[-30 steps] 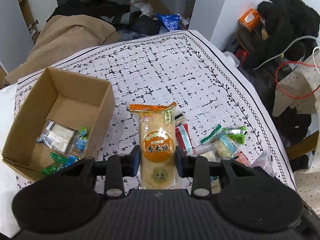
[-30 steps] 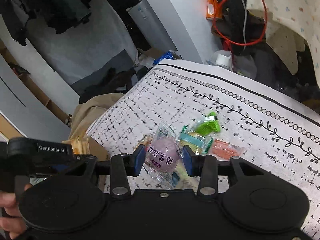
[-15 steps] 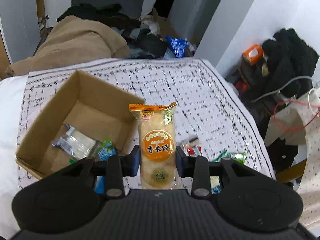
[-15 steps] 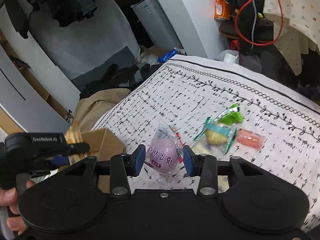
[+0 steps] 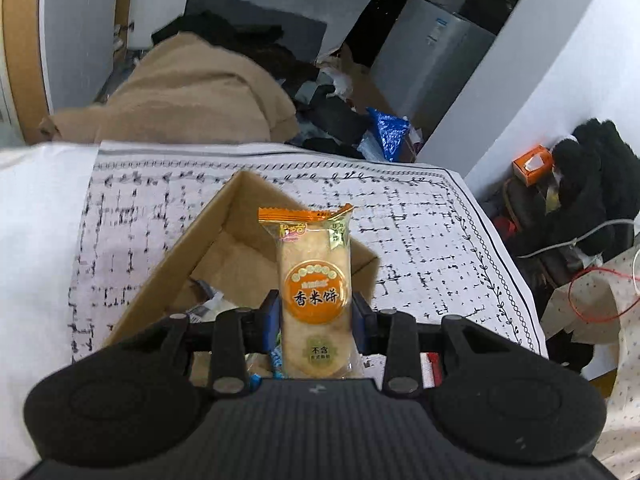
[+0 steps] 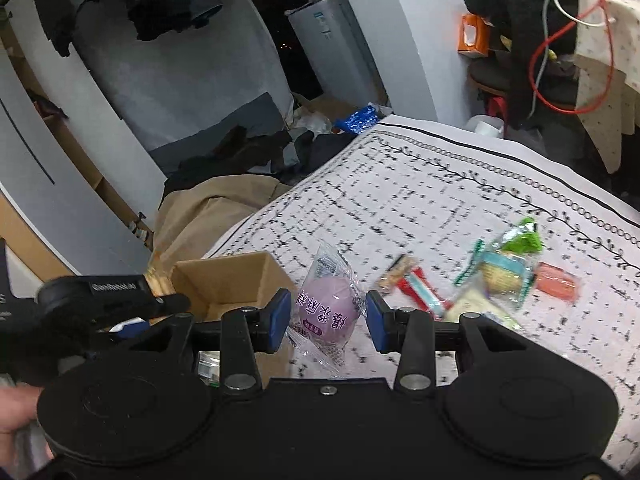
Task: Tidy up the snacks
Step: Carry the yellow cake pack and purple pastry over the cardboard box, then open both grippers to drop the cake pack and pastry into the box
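Note:
My left gripper (image 5: 315, 322) is shut on an orange rice cracker packet (image 5: 314, 292) and holds it upright above the open cardboard box (image 5: 192, 256), which has a few snacks inside. My right gripper (image 6: 327, 316) is shut on a clear packet with a purple round snack (image 6: 326, 308), held above the tablecloth just right of the box (image 6: 236, 276). The left gripper also shows at the left of the right wrist view (image 6: 108, 300). Several loose snacks (image 6: 496, 272) lie on the cloth to the right.
The table has a white patterned cloth (image 5: 420, 232) with a bordered edge. Beyond it lie a tan blanket (image 5: 192, 92), clothes and a blue bag (image 5: 386, 132). An orange tissue box (image 5: 532, 164), black clothing and red cable sit at the right.
My left gripper has moved left with the cracker packet, from over the loose snacks to over the box. My right gripper has moved left toward the box with the purple snack.

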Tool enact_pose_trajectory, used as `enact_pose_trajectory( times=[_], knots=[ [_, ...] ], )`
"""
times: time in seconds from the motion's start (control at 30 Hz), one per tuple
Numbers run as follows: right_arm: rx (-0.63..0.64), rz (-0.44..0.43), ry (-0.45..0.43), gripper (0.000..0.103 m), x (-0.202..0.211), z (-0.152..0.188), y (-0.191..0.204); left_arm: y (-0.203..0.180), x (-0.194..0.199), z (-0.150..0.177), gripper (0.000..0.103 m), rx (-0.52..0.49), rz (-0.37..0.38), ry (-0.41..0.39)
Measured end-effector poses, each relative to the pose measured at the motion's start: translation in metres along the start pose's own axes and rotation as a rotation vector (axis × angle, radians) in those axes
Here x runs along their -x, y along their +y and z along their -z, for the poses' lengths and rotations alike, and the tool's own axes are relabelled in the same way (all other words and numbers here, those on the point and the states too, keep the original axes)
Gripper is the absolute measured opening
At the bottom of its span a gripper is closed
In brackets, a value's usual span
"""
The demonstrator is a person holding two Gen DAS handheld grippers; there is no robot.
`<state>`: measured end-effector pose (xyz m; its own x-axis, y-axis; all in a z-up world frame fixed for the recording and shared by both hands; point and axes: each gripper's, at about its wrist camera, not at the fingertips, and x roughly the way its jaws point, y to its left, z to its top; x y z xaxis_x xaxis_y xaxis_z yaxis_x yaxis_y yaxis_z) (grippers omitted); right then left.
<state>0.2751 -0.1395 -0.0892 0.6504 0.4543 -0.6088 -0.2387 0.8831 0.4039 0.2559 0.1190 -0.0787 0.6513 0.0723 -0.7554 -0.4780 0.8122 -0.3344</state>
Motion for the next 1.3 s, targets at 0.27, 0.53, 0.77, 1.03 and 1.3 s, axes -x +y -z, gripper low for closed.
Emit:
enact_pose_trajectory(
  times=[0.27, 0.53, 0.77, 1.03, 1.3],
  knots=[
    [0.026, 0.007, 0.008, 0.04, -0.02, 0.001, 0.031, 0.033, -0.012, -0.011, 0.035, 0.056, -0.004, 0.015],
    [0.075, -0.008, 0.021, 0.04, -0.042, -0.001, 0.058, 0.052, -0.022, -0.018, 0.035, 0.106, 0.018, 0.037],
    [0.09, -0.029, 0.038, 0.04, -0.06, -0.002, 0.074, 0.062, -0.033, -0.024, 0.035, 0.138, 0.04, 0.062],
    [0.089, -0.043, 0.047, 0.04, -0.072, -0.005, 0.08, 0.07, -0.038, -0.032, 0.035, 0.165, 0.074, 0.071],
    [0.072, -0.075, 0.071, 0.04, -0.084, -0.004, 0.086, 0.073, -0.036, -0.036, 0.045, 0.195, 0.065, 0.058]
  ],
)
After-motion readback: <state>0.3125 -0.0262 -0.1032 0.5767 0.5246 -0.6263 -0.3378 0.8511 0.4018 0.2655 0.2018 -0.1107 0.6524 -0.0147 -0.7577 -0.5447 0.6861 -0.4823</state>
